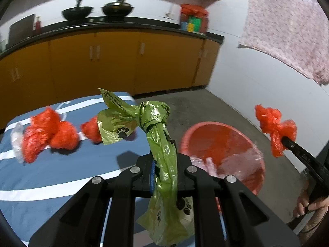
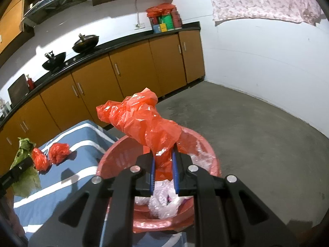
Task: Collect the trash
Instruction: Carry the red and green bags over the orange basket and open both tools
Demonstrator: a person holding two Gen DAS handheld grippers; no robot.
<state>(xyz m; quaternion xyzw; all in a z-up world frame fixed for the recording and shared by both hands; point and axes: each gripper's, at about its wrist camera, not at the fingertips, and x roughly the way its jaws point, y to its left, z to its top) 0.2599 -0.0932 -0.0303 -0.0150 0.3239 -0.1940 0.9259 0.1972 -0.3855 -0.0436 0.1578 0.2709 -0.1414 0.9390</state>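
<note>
A: Biggest first?
B: Orange cabinets [image 2: 131,76] along back wall w/ black countertop [image 1: 123,21]; two woks [image 1: 77,12] on top. Floral cloth [image 1: 287,26] hanging upper right. Grey concrete floor [image 2: 257,127].
A: Work surface?
B: Blue cloth w/ white stripes [image 1: 51,175], just beside red basin [image 1: 222,144]. Basin on floor side, holding clear crinkled plastic [image 2: 164,203] inside.
A: Left claw?
B: Left gripper [image 1: 164,164] clenched on green bag [image 1: 162,144], knotted, w/ paw prints. Held above blue cloth's edge, near basin; knot sticking up past tips, tail hanging below. In right view, same bag seen at far left.
A: Right claw?
B: Right gripper [image 2: 163,170] clenched on red bag [image 2: 144,121], crumpled, pinched between blue pads [image 2: 152,177]. Held right over basin, bulk poking up and fwd beyond tips. In left view, seen at far right, past basin rim.
A: Left on cloth?
B: Crumpled red bags [image 1: 49,131] lying mid-cloth, blurred in left view; another red lump [image 1: 91,129] partly behind green bag. Clear plastic bit [image 1: 16,142] touching leftmost red pile. Exact count — cannot tell, too blurred.
A: Hands?
B: Right hand [image 1: 312,203] visible lower right in left view, wrapped round gripper handle.
</note>
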